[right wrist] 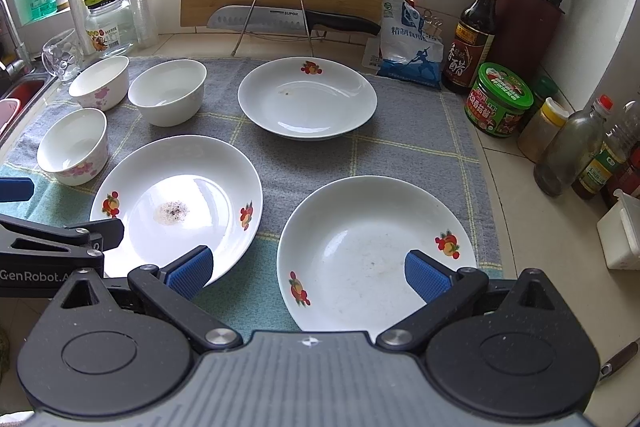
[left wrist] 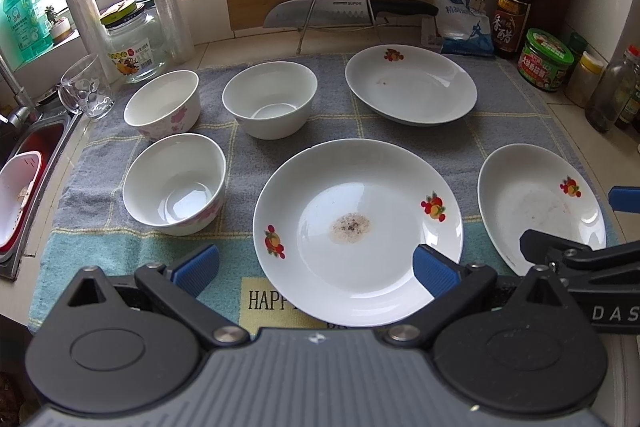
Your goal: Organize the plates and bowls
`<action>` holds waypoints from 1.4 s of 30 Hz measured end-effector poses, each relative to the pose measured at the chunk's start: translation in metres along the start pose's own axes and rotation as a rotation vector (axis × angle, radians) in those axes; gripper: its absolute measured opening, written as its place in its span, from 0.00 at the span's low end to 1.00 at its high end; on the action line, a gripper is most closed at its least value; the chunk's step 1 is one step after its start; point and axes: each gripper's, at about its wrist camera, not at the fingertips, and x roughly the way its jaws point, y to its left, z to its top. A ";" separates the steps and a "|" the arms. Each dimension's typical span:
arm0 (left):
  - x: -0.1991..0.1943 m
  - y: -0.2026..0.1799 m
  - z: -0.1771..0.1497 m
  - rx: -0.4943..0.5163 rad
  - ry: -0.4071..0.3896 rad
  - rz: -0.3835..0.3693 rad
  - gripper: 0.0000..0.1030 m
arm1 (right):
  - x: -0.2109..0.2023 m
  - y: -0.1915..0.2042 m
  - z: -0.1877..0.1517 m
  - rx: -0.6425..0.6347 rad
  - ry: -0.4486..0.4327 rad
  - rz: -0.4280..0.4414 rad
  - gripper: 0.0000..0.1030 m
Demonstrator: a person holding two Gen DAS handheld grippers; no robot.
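White porcelain is spread singly over the grey towel (right wrist: 400, 155); nothing is stacked, so all sorting is judged left to do. Left hand-held gripper (left wrist: 316, 269): jaws wide apart, nothing held, stained plate (left wrist: 356, 231) just ahead. Right hand-held gripper (right wrist: 306, 273): likewise spread and unloaded, scuffed plate (right wrist: 372, 251) directly ahead. Third plate (right wrist: 307, 98) beyond; three bowls (right wrist: 167, 91) far left.

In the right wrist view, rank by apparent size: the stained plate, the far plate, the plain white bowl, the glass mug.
1. stained plate, though nearness to the camera may flatter it.
2. far plate.
3. plain white bowl.
4. glass mug, the smallest.
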 end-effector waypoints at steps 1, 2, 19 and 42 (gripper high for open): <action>0.000 0.000 0.000 0.000 -0.002 -0.002 0.99 | 0.000 0.000 0.000 0.000 -0.002 -0.001 1.00; 0.000 0.000 0.000 -0.003 -0.004 -0.004 0.99 | 0.000 0.000 0.000 0.002 -0.005 -0.001 1.00; 0.006 -0.006 0.015 0.056 -0.042 -0.141 0.99 | -0.014 -0.017 -0.012 0.023 -0.119 0.029 1.00; 0.042 -0.030 0.034 0.177 -0.079 -0.323 0.99 | 0.023 -0.058 -0.086 0.139 -0.031 0.000 1.00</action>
